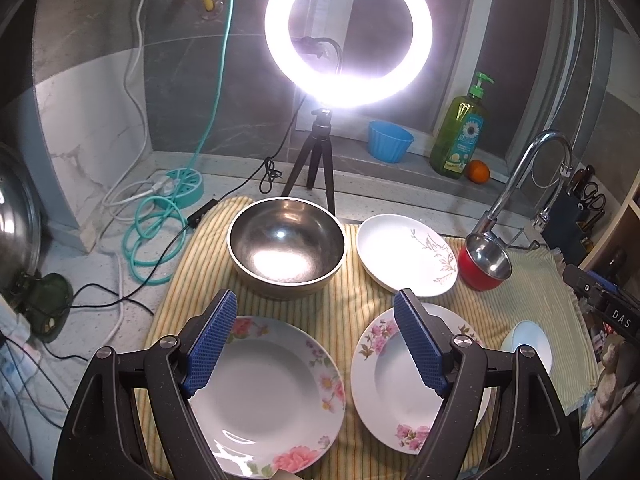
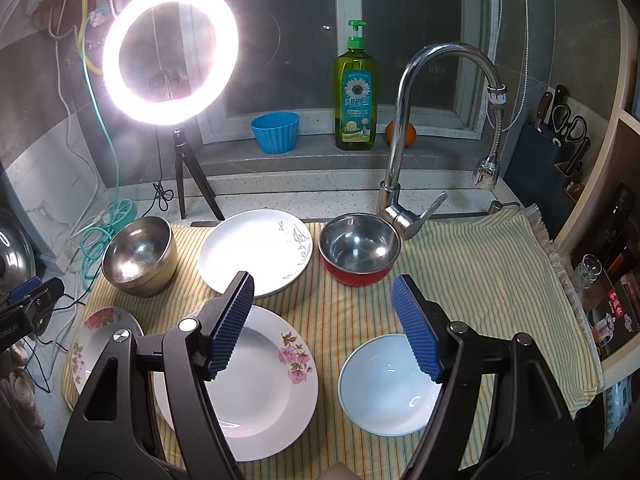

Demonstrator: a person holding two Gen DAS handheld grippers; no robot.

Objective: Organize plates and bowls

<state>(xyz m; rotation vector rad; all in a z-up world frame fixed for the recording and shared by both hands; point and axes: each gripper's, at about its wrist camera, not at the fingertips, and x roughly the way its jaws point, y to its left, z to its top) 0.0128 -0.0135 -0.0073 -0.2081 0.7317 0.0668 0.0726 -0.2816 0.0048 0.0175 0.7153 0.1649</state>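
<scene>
On a striped cloth (image 1: 352,320) lie three plates and three bowls. A large steel bowl (image 1: 286,242) sits at the back, also in the right wrist view (image 2: 140,256). A white leaf-pattern plate (image 1: 406,254) (image 2: 256,252) is beside it, then a red steel-lined bowl (image 1: 486,260) (image 2: 360,250). In front lie a flowered plate (image 1: 268,396) (image 2: 104,336), a pink-blossom plate (image 1: 400,376) (image 2: 260,384) and a pale blue bowl (image 1: 528,342) (image 2: 386,386). My left gripper (image 1: 316,340) is open above the two front plates. My right gripper (image 2: 324,328) is open between the blossom plate and the blue bowl.
A lit ring light on a tripod (image 1: 348,32) (image 2: 170,56) stands behind the cloth. A tap (image 2: 404,184), a soap bottle (image 2: 356,92), a blue cup (image 2: 276,132) and an orange (image 1: 478,171) are at the back. Cables (image 1: 152,232) lie left. A knife block (image 2: 556,148) stands right.
</scene>
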